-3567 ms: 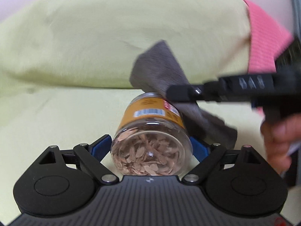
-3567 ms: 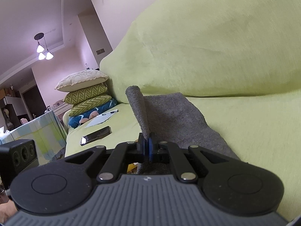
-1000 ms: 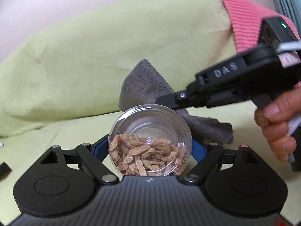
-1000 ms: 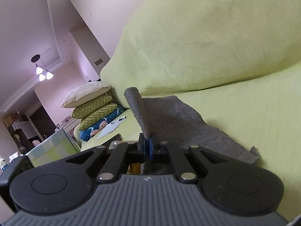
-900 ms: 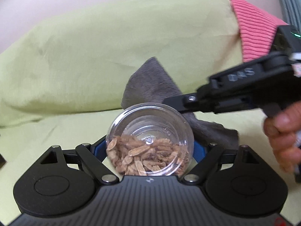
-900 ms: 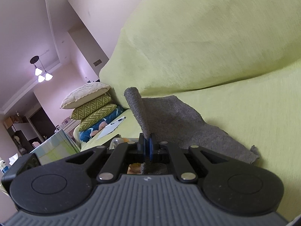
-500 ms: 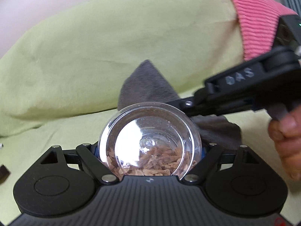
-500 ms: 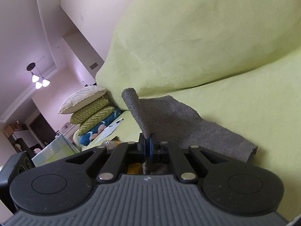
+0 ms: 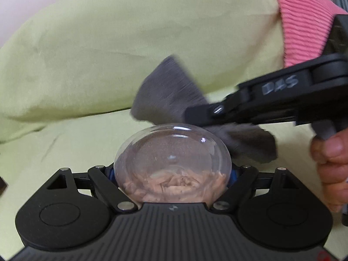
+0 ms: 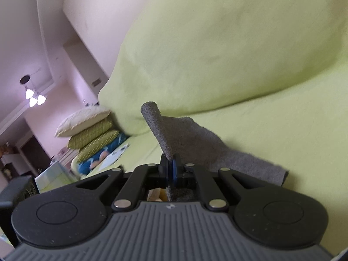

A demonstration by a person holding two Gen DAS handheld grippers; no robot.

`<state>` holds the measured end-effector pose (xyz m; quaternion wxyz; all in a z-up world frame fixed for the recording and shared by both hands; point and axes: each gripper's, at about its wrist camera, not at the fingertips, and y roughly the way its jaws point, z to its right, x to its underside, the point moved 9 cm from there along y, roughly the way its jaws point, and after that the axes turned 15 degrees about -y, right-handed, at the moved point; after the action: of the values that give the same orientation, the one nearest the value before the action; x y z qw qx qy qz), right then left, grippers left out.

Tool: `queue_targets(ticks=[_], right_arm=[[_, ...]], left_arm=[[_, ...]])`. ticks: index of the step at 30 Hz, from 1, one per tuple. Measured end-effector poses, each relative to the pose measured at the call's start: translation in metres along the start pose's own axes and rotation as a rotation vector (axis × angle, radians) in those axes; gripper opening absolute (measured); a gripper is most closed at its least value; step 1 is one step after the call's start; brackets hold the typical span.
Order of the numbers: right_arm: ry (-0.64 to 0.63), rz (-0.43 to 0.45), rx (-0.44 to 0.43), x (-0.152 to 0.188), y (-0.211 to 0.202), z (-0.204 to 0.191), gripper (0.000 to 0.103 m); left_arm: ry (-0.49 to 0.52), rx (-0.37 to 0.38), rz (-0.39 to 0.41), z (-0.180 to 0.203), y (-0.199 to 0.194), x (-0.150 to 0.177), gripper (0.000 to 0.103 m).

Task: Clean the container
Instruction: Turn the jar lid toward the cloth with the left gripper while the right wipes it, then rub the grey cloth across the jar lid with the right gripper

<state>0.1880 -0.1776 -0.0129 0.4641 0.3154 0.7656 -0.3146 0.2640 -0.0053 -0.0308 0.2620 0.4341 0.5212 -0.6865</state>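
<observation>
A: Two grippers over a green sofa [image 9: 91,61]. The left gripper [image 9: 173,174] clamps a clear jar [image 9: 173,163] of brown flakes, jaws easing apart.

B: And the right gripper [image 10: 170,170]?

A: Pinched tight on a grey cloth [image 10: 189,139], just above the jar.

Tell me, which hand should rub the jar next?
The right. Its gripper already pinches the grey cloth, which hangs right behind the jar. The left gripper is busy: its fingers clamp the jar, so it can only hold it steady.
</observation>
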Motion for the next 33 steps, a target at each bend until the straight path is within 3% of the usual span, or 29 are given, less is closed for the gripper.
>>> queue_targets(ticks=[6,11,17,22,29,33], right_arm=[[0.011,0.031,0.004,-0.006,-0.004,0.007,0.003],[-0.002,0.065,-0.008,-0.012,-0.011,0.003,0.003],[-0.083,0.048,-0.098,-0.011,-0.008,-0.033,0.003],[-0.168,-0.016,-0.185,-0.003,0.002,-0.063,0.003],[-0.283,-0.135,-0.159,0.002,0.014,-0.071,0.003],[-0.222,-0.209,-0.19,0.0,0.01,-0.066,0.003]], left_arm=[[0.036,-0.024,0.034,0.002,-0.007,0.006,0.089],[0.017,0.009,0.081,-0.009,-0.027,0.019,0.09],[-0.047,0.056,0.07,-0.017,-0.027,0.022,0.086],[-0.047,0.078,0.072,-0.021,-0.029,0.023,0.085],[-0.02,0.075,0.074,-0.019,-0.029,0.023,0.085],[-0.035,0.09,0.069,-0.02,-0.029,0.024,0.085]])
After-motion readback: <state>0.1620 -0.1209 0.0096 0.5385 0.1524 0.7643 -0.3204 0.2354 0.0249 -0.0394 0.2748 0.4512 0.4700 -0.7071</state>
